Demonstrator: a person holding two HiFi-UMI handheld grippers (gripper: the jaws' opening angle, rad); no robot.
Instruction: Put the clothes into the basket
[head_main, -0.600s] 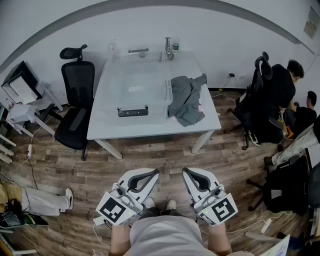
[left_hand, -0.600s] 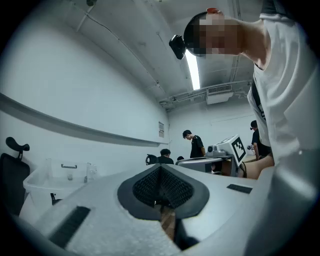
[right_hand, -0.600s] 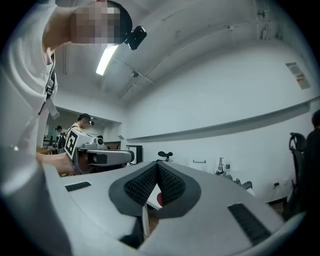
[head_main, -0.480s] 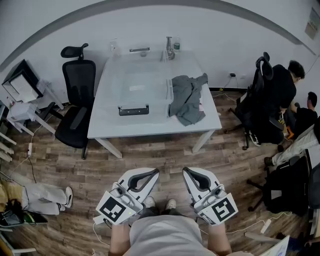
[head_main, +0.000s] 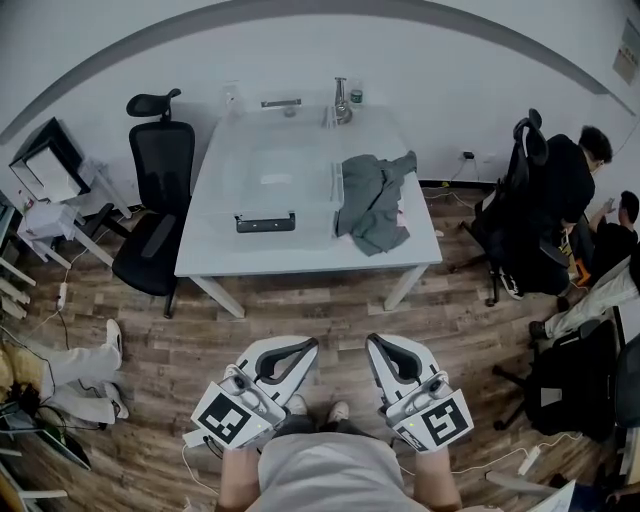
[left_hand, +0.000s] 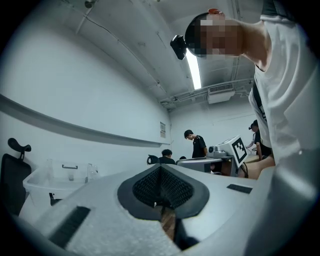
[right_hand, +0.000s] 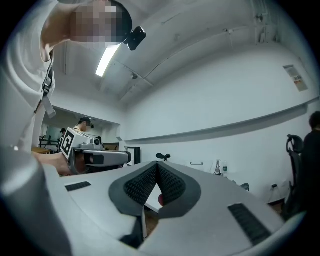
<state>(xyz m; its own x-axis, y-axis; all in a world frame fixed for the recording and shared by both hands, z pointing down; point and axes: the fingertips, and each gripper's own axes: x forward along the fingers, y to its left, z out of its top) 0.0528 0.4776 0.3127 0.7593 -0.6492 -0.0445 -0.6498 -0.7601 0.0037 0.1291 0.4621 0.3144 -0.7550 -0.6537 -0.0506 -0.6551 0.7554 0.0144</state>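
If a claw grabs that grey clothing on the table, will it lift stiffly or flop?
The grey clothing lies crumpled in folds, so it would probably flop and hang from wherever it is pinched. It looks thin, so likely light. A push would probably bunch it rather than slide it across the table.

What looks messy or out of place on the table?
The crumpled grey clothes look out of place. They lie in a loose heap on the white table, bunched against the right side of the clear plastic basket instead of inside it. The basket itself looks empty. Nothing looks spilled or broken.
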